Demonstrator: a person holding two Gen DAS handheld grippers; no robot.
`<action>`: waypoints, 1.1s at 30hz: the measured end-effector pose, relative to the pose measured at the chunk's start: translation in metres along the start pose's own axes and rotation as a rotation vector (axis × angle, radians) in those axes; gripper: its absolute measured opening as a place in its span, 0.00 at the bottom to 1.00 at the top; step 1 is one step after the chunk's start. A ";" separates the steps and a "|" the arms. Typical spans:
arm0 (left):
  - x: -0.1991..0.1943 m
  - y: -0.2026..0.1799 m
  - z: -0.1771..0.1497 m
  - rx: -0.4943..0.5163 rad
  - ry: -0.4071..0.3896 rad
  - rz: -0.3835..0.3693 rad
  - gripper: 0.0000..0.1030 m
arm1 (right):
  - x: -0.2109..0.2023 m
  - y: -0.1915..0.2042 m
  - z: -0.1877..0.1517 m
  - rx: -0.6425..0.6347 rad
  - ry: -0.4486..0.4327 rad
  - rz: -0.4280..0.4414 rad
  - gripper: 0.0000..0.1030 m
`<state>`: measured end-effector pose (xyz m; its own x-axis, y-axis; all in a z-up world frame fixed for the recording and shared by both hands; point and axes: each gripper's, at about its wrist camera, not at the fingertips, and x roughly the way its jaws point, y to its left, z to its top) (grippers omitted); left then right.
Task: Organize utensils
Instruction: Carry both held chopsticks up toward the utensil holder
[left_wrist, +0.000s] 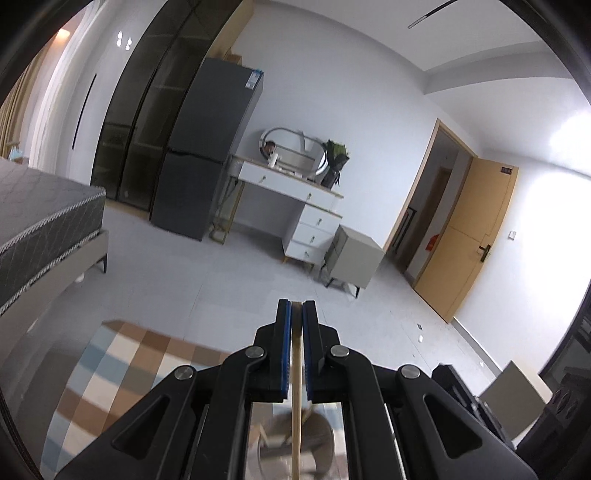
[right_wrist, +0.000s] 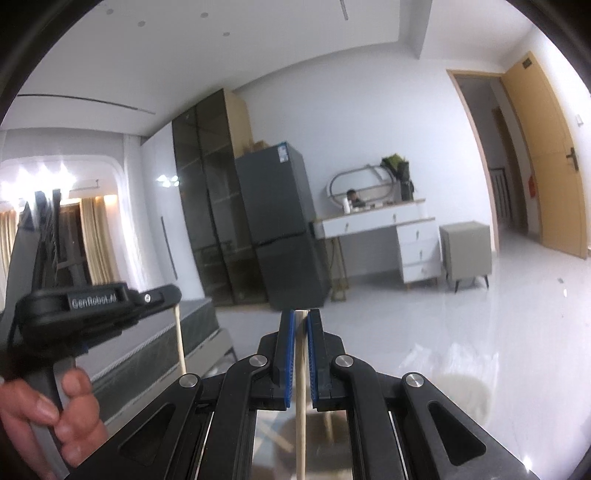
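In the left wrist view my left gripper (left_wrist: 296, 310) is shut on a thin wooden chopstick (left_wrist: 295, 406), which hangs down between the blue pads. Below it lies a blurred round greyish container (left_wrist: 317, 443). In the right wrist view my right gripper (right_wrist: 301, 317) is likewise shut on a pale wooden chopstick (right_wrist: 301, 424) that runs down out of frame. That view also shows the left gripper (right_wrist: 168, 295) at the left, held by a hand (right_wrist: 55, 413), with its chopstick (right_wrist: 180, 339) hanging beneath it. Both grippers are lifted and point almost level into the room.
A grey bed (left_wrist: 44, 221) stands at the left and a checked rug (left_wrist: 129, 362) lies below. Farther off are a dark fridge (left_wrist: 210, 147), a white desk with a mirror (left_wrist: 291, 184), a grey nightstand (left_wrist: 351, 258) and an open wooden door (left_wrist: 469, 236).
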<state>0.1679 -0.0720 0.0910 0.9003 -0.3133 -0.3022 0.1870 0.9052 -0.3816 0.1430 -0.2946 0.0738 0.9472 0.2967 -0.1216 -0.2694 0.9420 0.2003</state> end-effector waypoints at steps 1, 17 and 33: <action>0.005 -0.001 0.000 0.005 -0.010 0.003 0.01 | 0.007 -0.003 0.003 0.003 -0.014 -0.010 0.06; 0.074 0.001 -0.021 0.042 -0.037 0.054 0.01 | 0.071 -0.057 -0.010 0.158 -0.042 -0.098 0.06; 0.074 -0.010 -0.025 0.088 -0.022 0.071 0.02 | 0.075 -0.057 -0.009 0.141 -0.063 -0.074 0.06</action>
<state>0.2230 -0.1114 0.0500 0.9208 -0.2419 -0.3061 0.1551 0.9469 -0.2817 0.2275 -0.3247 0.0441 0.9738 0.2128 -0.0805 -0.1757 0.9282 0.3281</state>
